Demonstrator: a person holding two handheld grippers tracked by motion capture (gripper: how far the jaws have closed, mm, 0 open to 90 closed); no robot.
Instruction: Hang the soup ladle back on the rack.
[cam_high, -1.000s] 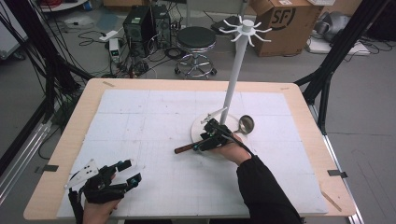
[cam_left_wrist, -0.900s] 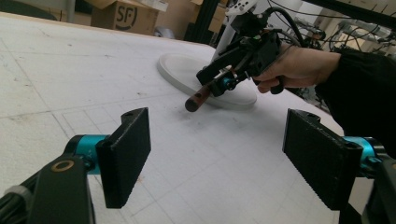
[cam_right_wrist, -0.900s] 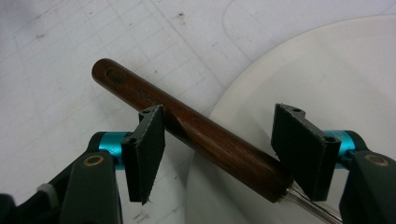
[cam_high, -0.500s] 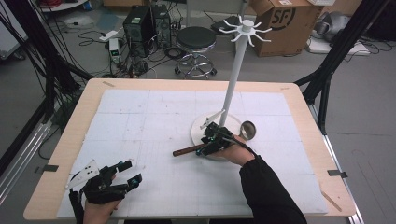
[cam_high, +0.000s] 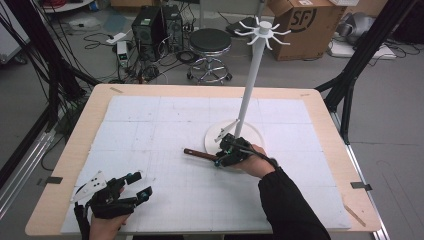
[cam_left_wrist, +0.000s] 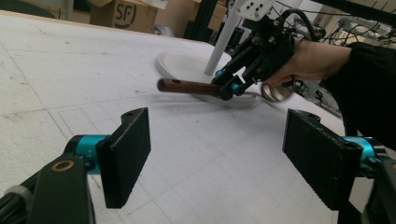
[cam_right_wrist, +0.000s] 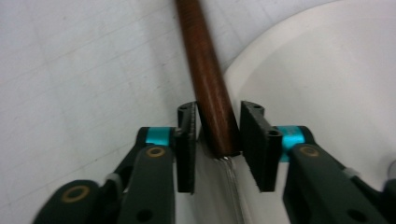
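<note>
A ladle with a brown wooden handle (cam_high: 200, 154) is held low over the white mat, its handle pointing left. My right gripper (cam_high: 220, 160) is shut on that handle (cam_right_wrist: 205, 70) where the wood meets the metal shaft. In the left gripper view the ladle's metal bowl (cam_left_wrist: 275, 93) peeks out under the person's hand. Right behind the ladle is a white stand (cam_high: 250, 75) with hooks at its top, on a round base (cam_high: 220, 132). My left gripper (cam_high: 141, 184) rests near the table's front left, open, with nothing between its pads (cam_left_wrist: 126, 154).
The white gridded mat (cam_high: 150, 125) covers most of the wooden table (cam_high: 75, 150). Beyond the far edge stand a stool (cam_high: 211, 42), a computer case (cam_high: 155, 25) and a cardboard box (cam_high: 305, 25). Black frame legs flank the table.
The right hand has turned with the ladle: its bowl, seen to the right of the stand a second ago, is now hidden by the hand. The left gripper has stayed put.
</note>
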